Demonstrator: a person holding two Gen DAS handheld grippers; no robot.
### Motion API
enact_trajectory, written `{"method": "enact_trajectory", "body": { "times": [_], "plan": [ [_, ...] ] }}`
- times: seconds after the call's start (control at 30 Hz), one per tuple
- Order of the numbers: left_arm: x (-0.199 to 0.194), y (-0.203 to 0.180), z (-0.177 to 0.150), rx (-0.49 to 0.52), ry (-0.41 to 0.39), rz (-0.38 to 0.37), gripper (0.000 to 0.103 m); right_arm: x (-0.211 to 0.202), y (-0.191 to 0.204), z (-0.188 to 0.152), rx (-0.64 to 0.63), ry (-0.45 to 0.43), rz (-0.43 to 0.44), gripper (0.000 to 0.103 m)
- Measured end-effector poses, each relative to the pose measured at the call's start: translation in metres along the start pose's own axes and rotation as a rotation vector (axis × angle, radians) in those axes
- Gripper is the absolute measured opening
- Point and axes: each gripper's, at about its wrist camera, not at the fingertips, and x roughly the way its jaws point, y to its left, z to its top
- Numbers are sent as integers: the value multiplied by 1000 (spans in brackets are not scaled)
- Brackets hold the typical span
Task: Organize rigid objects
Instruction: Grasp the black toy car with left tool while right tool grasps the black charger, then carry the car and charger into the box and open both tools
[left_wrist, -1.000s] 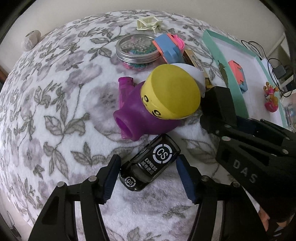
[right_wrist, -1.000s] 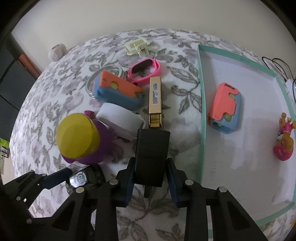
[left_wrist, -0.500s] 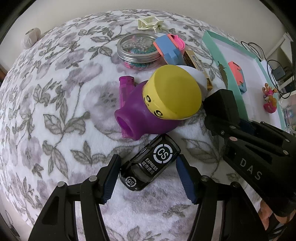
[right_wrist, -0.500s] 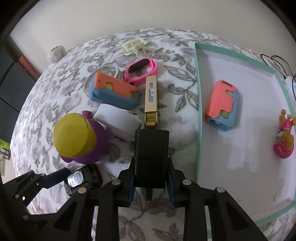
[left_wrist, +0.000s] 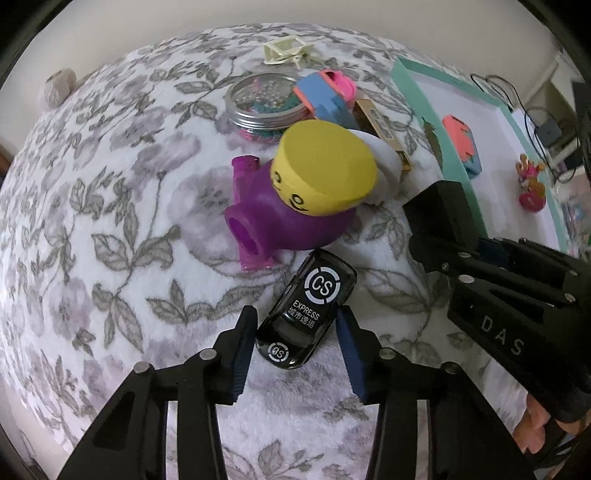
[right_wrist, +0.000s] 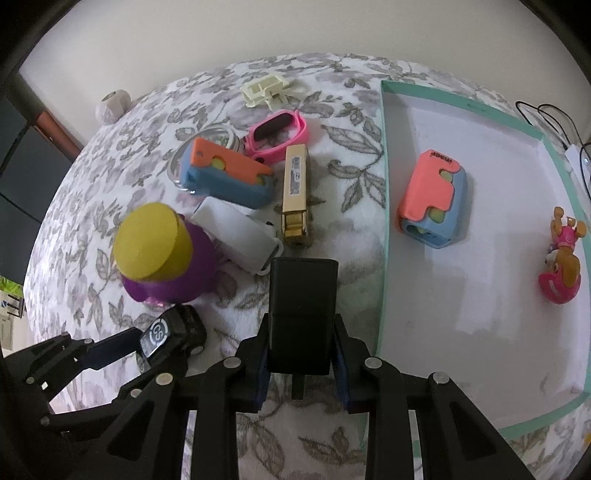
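Note:
A black toy car (left_wrist: 310, 310) marked "CS EXPRESS" lies on the floral cloth, just in front of a purple figure with a yellow cap (left_wrist: 306, 199). My left gripper (left_wrist: 295, 315) points down over the car; its jaws are closing and both pads meet the car's sides. My right gripper (right_wrist: 301, 332) is shut on a black box (right_wrist: 303, 295), held above the cloth left of the teal tray (right_wrist: 384, 184). The left wrist view shows this box (left_wrist: 439, 210) at the right. In the tray lie an orange-and-blue case (right_wrist: 432, 199) and a pink toy (right_wrist: 559, 266).
Behind the figure crowd a white case (right_wrist: 236, 232), a gold bar (right_wrist: 295, 195), another orange-and-blue case (right_wrist: 225, 177), a pink band (right_wrist: 277, 133), a lidded jar of beads (left_wrist: 266, 99) and a cream clip (right_wrist: 266, 88). A yarn ball (right_wrist: 112, 107) sits at the far left edge. Cables lie beyond the tray.
My left gripper's jaws have drawn in from wide apart to the sides of the black toy car. The right gripper keeps the black box and has hardly moved.

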Motion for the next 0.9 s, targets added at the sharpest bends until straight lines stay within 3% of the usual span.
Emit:
{"method": "enact_trajectory", "body": {
  "times": [0.3, 0.9],
  "plan": [
    [-6, 1, -2, 5, -5, -16, 40, -2, 2, -7, -13, 33, 2, 30],
    [-40, -15, 5, 26, -81, -83, 35, -31, -16, 0, 63, -32, 67, 30]
  ]
}}
